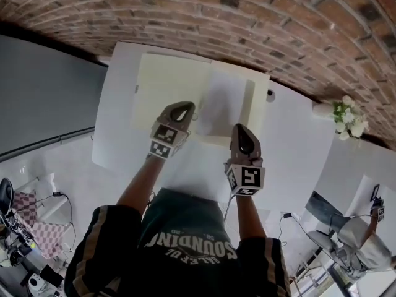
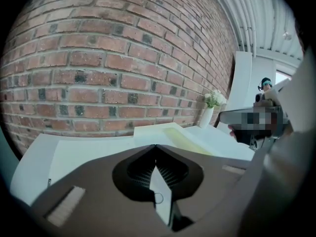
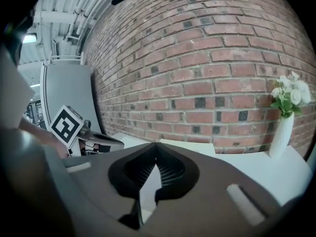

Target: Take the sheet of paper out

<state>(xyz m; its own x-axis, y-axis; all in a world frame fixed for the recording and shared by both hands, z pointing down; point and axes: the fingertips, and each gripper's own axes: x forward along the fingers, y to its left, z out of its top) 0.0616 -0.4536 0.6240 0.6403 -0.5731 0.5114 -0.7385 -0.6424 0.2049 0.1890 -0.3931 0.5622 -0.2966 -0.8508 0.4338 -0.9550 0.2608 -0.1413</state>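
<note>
- Forearms reach forward from a dark shirt with striped sleeves, each hand carrying a gripper over the near part of a white table (image 1: 117,138).
- Left gripper (image 1: 185,107): its own view shows the jaws (image 2: 156,147) closed tip to tip with nothing clamped. Only a sliver of pale surface shows through the gap behind the tips.
- Right gripper (image 1: 240,129): its jaws (image 3: 156,145) are also brought fully together, tips meeting, with nothing between them. Its view catches the other gripper's marker cube off to the left.
- Both grippers point away from the person, over the near edge of a pale yellow folder (image 1: 164,82) that lies flat on the table. The same folder shows just past the jaw tips in the left gripper view (image 2: 174,135) and in the right gripper view (image 3: 190,146).
- The sheet of paper (image 1: 221,103), whiter than the folder, lies on the folder's right half, between the two gripper tips. The left tip is just beside its left edge and the right tip is by its near right corner. Whether either touches it cannot be told.
- A small dark thing (image 1: 270,94), too small to identify, sits just beside the folder's far right corner.
- A white vase of white flowers (image 1: 345,117) stands at the table's far right, well apart from the folder.
- A brick wall (image 1: 260,17) rises behind the table.
</note>
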